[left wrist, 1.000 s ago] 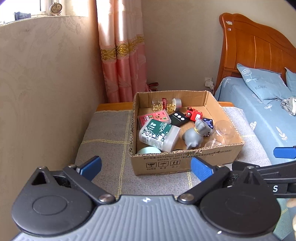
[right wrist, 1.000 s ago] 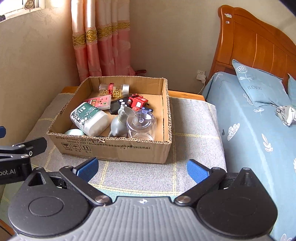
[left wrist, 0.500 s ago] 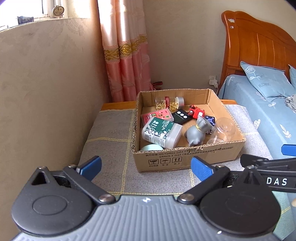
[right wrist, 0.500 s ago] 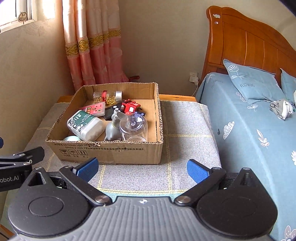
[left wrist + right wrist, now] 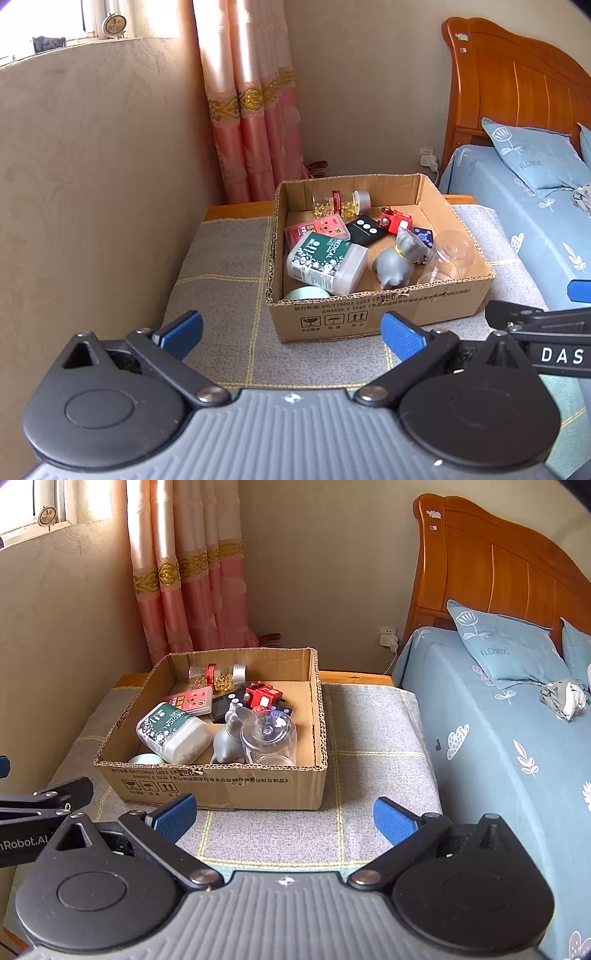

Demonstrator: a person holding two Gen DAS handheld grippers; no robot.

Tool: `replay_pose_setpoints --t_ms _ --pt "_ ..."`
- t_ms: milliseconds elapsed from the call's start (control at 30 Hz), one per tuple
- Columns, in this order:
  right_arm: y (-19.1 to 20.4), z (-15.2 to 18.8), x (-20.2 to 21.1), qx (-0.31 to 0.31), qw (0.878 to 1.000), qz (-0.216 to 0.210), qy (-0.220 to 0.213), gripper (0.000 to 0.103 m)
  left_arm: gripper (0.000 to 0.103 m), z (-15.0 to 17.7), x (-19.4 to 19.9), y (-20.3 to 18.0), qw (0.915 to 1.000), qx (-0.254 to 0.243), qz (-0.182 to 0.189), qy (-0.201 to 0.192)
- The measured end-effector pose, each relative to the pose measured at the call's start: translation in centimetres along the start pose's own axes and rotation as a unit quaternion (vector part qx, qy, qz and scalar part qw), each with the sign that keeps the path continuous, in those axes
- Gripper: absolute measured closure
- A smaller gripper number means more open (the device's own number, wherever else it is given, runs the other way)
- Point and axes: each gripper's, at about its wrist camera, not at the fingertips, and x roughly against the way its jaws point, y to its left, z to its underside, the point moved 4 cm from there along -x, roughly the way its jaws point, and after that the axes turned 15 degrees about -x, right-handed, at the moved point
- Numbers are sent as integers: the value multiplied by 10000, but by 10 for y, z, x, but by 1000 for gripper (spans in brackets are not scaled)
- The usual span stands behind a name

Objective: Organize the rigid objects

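A cardboard box (image 5: 369, 314) (image 5: 221, 786) stands on a grey checked cloth. Inside lie a green-and-white medical container (image 5: 325, 262) (image 5: 171, 733), a grey cat figure (image 5: 397, 260) (image 5: 227, 738), a clear upturned glass (image 5: 448, 258) (image 5: 269, 738), a red toy car (image 5: 395, 221) (image 5: 262, 694), a pill jar (image 5: 340, 203) (image 5: 216, 675), a pink card (image 5: 317, 230), a black card (image 5: 364, 230) and a pale green lid (image 5: 306, 293). My left gripper (image 5: 291, 334) and right gripper (image 5: 282, 818) both hang open and empty in front of the box.
A beige wall (image 5: 92, 184) runs close along the left. A pink curtain (image 5: 255, 110) hangs behind the box. A bed with blue sheet (image 5: 498, 738) and wooden headboard (image 5: 498, 572) borders the right. Bare cloth (image 5: 369, 738) lies right of the box.
Both grippers have drawn back and risen, so the box looks smaller and farther away. Both stay open, and the box contents have not moved.
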Motion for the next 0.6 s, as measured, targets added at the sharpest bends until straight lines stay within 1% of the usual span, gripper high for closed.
replay_pose_setpoints --t_ms 600 --pt "1 -2 1 1 10000 -12 -27 0 1 -2 0 -1 10000 -35 -41 -11"
